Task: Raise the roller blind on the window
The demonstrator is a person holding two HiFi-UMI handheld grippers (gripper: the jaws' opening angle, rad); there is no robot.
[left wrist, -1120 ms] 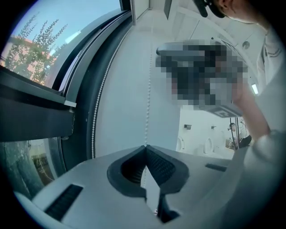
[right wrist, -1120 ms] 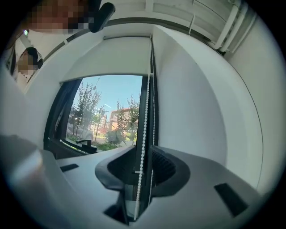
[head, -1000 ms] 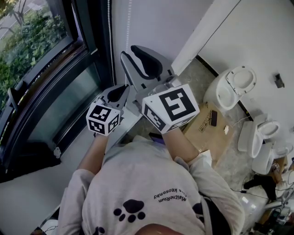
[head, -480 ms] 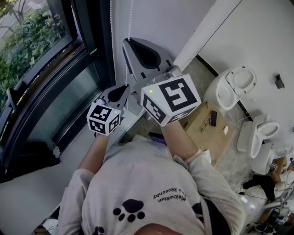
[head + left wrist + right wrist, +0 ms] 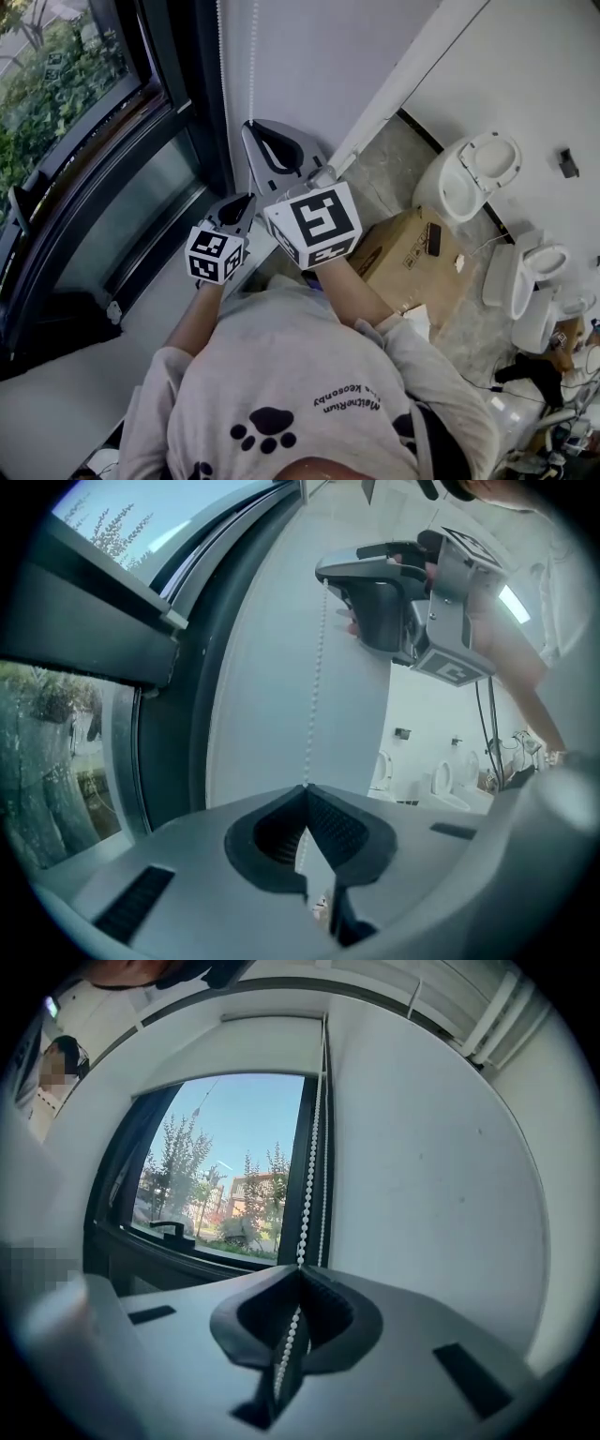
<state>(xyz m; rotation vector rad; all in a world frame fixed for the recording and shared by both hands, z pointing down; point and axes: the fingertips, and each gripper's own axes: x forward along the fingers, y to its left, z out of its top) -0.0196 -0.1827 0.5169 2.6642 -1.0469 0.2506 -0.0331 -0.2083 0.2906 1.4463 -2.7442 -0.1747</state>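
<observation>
A white bead chain [image 5: 252, 66] hangs down the wall beside the dark window frame [image 5: 178, 141]. My right gripper [image 5: 255, 128] is the upper one and is shut on the chain [image 5: 307, 1176], which runs between its pads. My left gripper [image 5: 247, 200] sits just below it, also shut, with the chain [image 5: 317, 667] rising from its closed tips [image 5: 305, 789]. In the left gripper view the right gripper [image 5: 330, 574] shows above, against the chain. In the right gripper view the roller blind [image 5: 267, 1021] sits rolled up at the window top, and the glass is uncovered.
A second strand of chain [image 5: 324, 1147] hangs next to the held one. A white window sill [image 5: 66, 403] runs at lower left. On the floor to the right stand a cardboard box [image 5: 412, 258] and several white toilets [image 5: 473, 178].
The right gripper's jaws went from open to shut on the chain. Both grippers then moved down along the wall together, pulling the chain.
</observation>
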